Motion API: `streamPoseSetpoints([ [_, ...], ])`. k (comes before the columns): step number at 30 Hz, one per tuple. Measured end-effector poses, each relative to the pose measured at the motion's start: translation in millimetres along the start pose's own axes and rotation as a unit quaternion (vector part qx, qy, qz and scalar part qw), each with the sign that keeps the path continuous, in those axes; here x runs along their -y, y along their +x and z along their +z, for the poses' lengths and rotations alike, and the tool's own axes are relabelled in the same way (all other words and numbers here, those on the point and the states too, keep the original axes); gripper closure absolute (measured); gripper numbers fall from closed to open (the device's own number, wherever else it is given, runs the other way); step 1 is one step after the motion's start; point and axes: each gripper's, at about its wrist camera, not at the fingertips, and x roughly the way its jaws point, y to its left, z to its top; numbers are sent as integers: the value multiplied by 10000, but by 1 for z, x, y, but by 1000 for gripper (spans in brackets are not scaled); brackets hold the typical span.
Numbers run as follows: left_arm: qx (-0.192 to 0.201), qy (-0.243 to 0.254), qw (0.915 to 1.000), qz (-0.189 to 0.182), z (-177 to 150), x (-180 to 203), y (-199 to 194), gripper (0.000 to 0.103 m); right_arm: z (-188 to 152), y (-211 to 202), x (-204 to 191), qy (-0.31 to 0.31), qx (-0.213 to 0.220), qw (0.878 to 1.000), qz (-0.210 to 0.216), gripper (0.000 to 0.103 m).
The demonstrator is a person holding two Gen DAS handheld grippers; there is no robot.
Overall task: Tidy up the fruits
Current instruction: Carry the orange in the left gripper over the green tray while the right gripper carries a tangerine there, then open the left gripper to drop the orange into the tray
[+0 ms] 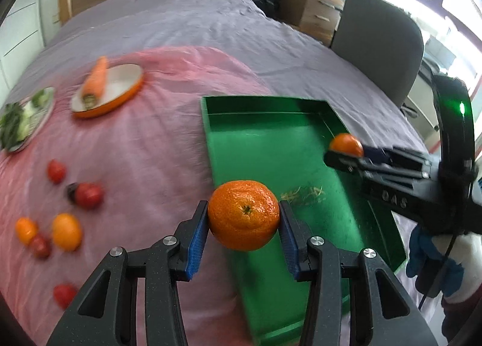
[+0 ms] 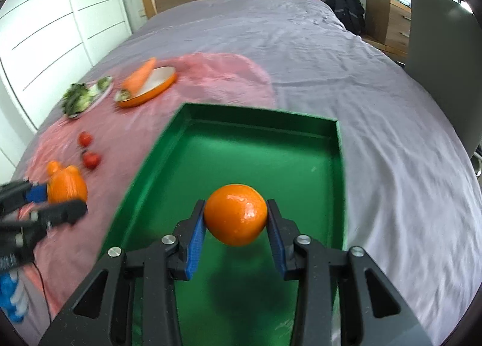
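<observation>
The left gripper [image 1: 244, 215] is clamped on a mandarin [image 1: 244, 214], with the blue pads [image 1: 197, 240] pressing on its two sides. The fruit's green stem scar faces back toward the camera, so its short axis runs along the fingers, and its wider axis goes across from pad to pad. It hangs over the near left rim of the green tray [image 1: 271, 141], partly above the pink cloth [image 1: 144, 147].

The right gripper [image 2: 235, 215] grips a smooth orange [image 2: 235, 214] in the same way, from the sides, above the floor of the green tray [image 2: 256, 162]. This fruit looks almost round, and I cannot tell where its stem end points.

On the pink cloth, left of the tray, more fruits lie loose: two orange ones [image 1: 66, 231] near each other and several small red ones [image 1: 89, 194], all blurred. Farther back a carrot [image 1: 95, 79] lies on an orange-rimmed plate [image 1: 120, 99] with its long axis going away from the camera, the thin tip at the far end. Beside it stands a plate of greens [image 1: 25, 118]. Everything rests on a bed with a purple sheet [image 1: 195, 26].
</observation>
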Motion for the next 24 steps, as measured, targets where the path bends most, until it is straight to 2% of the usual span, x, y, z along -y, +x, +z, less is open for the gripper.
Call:
streamPoseSetpoints([
  [5, -168, 141, 9997, 107, 11, 14, 33, 64, 13, 27, 21, 70, -150, 9998, -112, 62],
  [10, -325, 235, 9989, 263, 13, 19, 57, 63, 13, 48, 30, 130, -294, 9992, -235, 62],
  [15, -414, 431, 9974, 401, 10, 26, 68, 63, 7, 57, 33, 115, -418, 9984, -365, 61],
  [18, -418, 387, 9978, 351, 11, 24, 68, 63, 8, 58, 32, 88, -440, 9982, -400, 60],
  [19, -405, 371, 9979, 336, 12, 24, 67, 62, 8, 58, 32, 75, -443, 9982, -409, 60],
  [20, -326, 363, 9983, 331, 12, 24, 62, 56, 8, 58, 32, 68, -450, 9981, -422, 58],
  [21, -277, 363, 9983, 358, 15, 23, 59, 51, 8, 56, 31, 70, -432, 9980, -467, 32],
  [22, -164, 355, 9985, 375, 16, 23, 52, 47, 9, 54, 31, 82, -393, 9979, -505, 19],
  [23, -128, 348, 9987, 356, 17, 22, 49, 47, 9, 51, 31, 98, -335, 9982, -488, 12],
  [24, -97, 331, 9989, 327, 19, 21, 43, 47, 10, 47, 30, 111, -295, 9984, -474, 11],
])
